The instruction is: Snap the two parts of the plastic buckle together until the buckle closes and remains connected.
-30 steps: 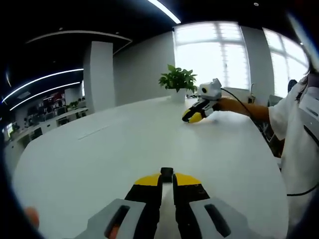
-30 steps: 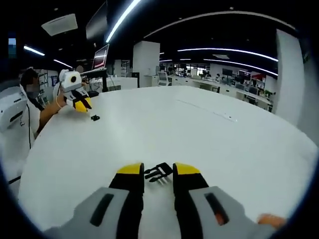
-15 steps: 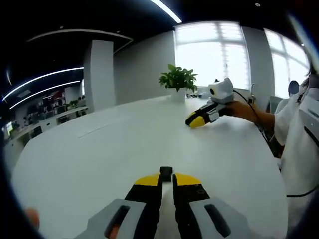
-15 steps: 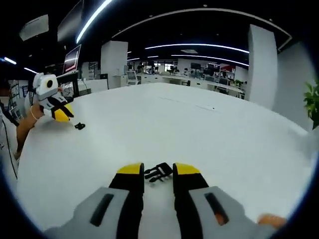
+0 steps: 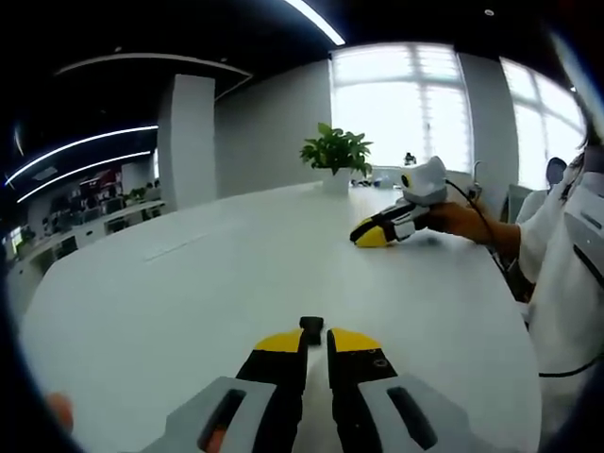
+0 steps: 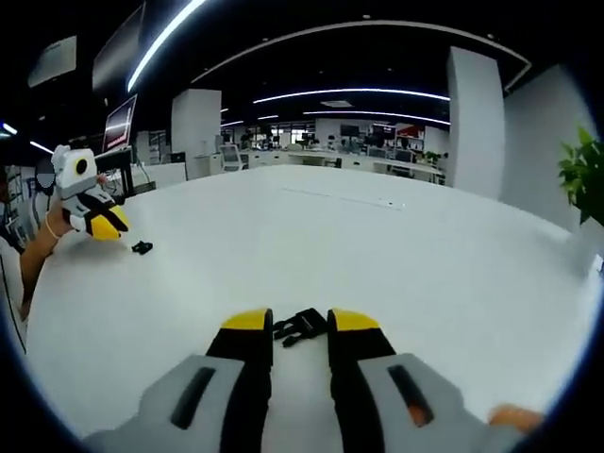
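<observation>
White and broad, the desk [image 5: 189, 283] runs bare to its curved far edge, leaving wide room on every side. From the left gripper view, a pillar [image 5: 186, 142] stands at the left, a potted plant [image 5: 337, 156] sits near the far edge by bright windows, and the right claw [image 5: 370, 234] lies low over the desk, held by a hand [image 5: 460, 219]. The left claw [image 5: 317, 342] has its jaws nearly together, a small black buckle part [image 5: 311, 328] at their tips; whether they grip it I cannot tell.

From the right gripper view, the left claw [image 6: 102, 226] hovers at the far left, that small buckle part [image 6: 142, 247] just beside it on the desk. The right claw [image 6: 300, 323] is parted, the pronged buckle half [image 6: 300, 327] lying between its 2 yellow tips.
</observation>
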`<state>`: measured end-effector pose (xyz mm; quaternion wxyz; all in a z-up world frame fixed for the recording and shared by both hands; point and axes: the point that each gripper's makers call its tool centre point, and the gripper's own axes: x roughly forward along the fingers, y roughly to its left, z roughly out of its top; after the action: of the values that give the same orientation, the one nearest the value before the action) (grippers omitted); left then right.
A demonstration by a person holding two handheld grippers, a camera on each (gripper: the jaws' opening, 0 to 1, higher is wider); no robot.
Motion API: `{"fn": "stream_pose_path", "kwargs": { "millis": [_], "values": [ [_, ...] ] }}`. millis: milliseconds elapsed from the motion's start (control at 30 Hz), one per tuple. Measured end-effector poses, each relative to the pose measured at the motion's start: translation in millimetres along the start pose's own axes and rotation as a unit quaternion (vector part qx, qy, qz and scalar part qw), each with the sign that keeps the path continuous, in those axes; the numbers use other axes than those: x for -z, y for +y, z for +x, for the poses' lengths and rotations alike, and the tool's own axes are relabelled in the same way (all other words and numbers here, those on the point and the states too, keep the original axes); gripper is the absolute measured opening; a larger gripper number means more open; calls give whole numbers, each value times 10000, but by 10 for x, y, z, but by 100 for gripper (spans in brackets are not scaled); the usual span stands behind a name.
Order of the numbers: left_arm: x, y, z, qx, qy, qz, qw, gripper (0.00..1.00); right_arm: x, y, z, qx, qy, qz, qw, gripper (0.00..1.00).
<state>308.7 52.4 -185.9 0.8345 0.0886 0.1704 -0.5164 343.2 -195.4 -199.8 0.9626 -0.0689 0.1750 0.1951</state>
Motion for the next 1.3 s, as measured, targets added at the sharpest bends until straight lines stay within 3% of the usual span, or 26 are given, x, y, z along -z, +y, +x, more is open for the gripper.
{"fn": "stream_pose_path", "kwargs": {
  "millis": [33,100,200,300,333,367,400,433,500,667,867,1067,1167,1300],
  "values": [
    [2,-1,2,-4,5,9,10000,7,-8,61,9,-185,-10,-119,9998,22],
    [2,0,2,-3,7,11,10000,7,-19,77,-6,-191,-64,-13,9998,26],
    [-4,10,-3,-15,-7,6,10000,7,-94,81,-32,-314,-166,-81,9993,42],
    [-7,14,-6,-21,-18,-1,10000,7,-201,161,-74,-751,-326,-598,9948,52],
    [-7,13,-6,-19,-18,0,10000,7,-250,225,-106,-990,-422,-802,9910,52],
    [-6,12,-5,-17,-15,1,10000,7,-278,342,-164,-1445,-489,-1231,9806,52],
    [-5,10,-4,-18,-12,8,10000,7,-298,389,-201,-1680,-560,-1467,9732,52],
    [-6,8,-2,-18,-10,13,10000,7,-251,459,-247,-1995,-446,-1723,9636,52],
    [-5,2,0,-11,-7,19,10000,7,-230,533,-307,-2340,-367,-1929,9522,54],
    [-9,11,-2,-31,-14,17,10000,7,-236,554,-318,-2734,-391,-2021,9396,57],
    [-5,26,-11,-46,-10,5,10000,7,-246,421,-238,-2959,-579,-1519,9413,56],
    [-3,37,-15,-64,-10,-5,10000,7,-40,239,-65,-2717,-271,-1288,9533,54],
    [6,40,-13,-72,4,-13,10000,7,-34,183,-10,-2575,-280,-1104,9595,52],
    [15,46,-12,-80,16,-24,10000,7,-31,176,-17,-2449,-254,-1058,9634,31]
  ]
}}
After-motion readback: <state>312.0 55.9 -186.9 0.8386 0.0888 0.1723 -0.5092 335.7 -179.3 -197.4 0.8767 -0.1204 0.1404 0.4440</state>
